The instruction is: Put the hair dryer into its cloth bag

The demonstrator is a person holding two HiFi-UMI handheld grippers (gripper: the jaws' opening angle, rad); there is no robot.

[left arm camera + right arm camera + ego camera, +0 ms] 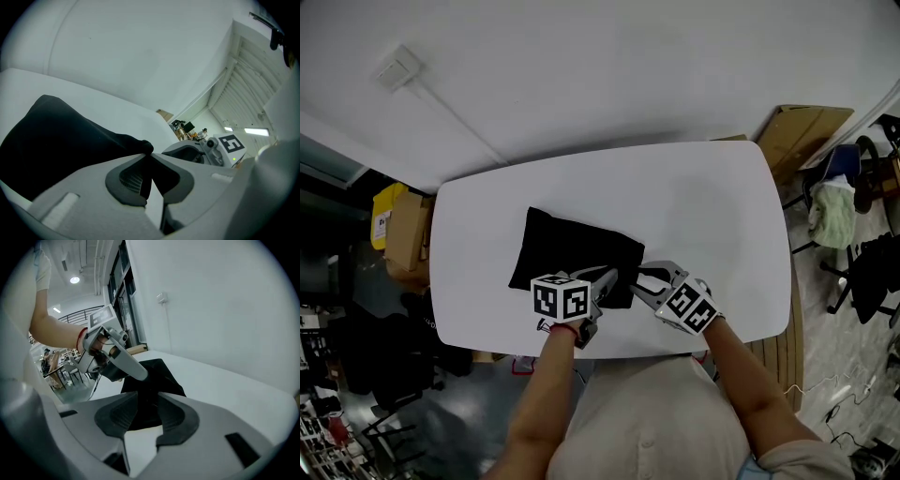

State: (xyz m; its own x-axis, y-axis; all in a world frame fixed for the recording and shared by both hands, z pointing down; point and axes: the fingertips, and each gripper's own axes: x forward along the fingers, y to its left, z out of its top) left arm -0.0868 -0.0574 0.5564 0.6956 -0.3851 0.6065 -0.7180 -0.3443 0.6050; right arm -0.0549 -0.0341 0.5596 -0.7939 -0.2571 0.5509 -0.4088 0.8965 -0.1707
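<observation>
Black cloth bag (567, 248) flat on table (712, 206), long axis far-left to near-right, mouth seemingly nearest; left gripper (149, 157) clamped on its near edge; right gripper (147, 404) jaws apart.

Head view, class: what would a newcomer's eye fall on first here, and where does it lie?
The black cloth bag stands out first, lying dark on the white table near its middle. At its near edge, the left gripper pinches the cloth with jaws together, while the right gripper points at the same edge with jaws apart.
</observation>
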